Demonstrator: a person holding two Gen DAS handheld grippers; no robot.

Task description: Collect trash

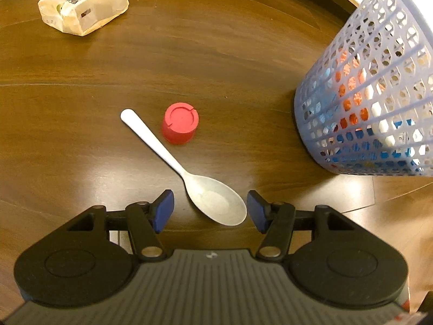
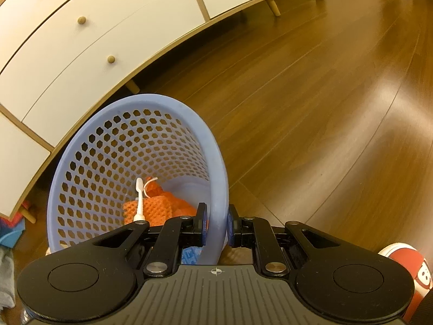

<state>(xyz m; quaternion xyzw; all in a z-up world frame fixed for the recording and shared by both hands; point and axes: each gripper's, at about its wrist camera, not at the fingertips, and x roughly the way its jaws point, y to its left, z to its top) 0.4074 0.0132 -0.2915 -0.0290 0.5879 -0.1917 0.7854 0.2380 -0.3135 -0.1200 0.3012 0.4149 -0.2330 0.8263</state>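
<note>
basket [image 2: 135, 162]: partly filled, orange net [image 2: 159, 205] and white stick inside
right gripper [image 2: 216, 227]: fingers clamped on basket rim
left gripper [image 1: 210, 210]: fingers open, empty, over spoon [image 1: 189, 173]
left on floor [image 1: 216, 54]: spoon, red cap [image 1: 180, 123], crumpled bag [image 1: 84, 5]

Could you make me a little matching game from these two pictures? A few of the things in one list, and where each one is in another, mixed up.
Things:
1. spoon
2. red cap
3. paper bag
4. orange net

Places:
A. crumpled on the floor, far beyond the left gripper
B. inside the basket, which the right gripper grips by the rim
C. bowl end between the left gripper's open fingers
D. upside down on the floor, beside the spoon's handle

Pairs: 1-C, 2-D, 3-A, 4-B
</note>
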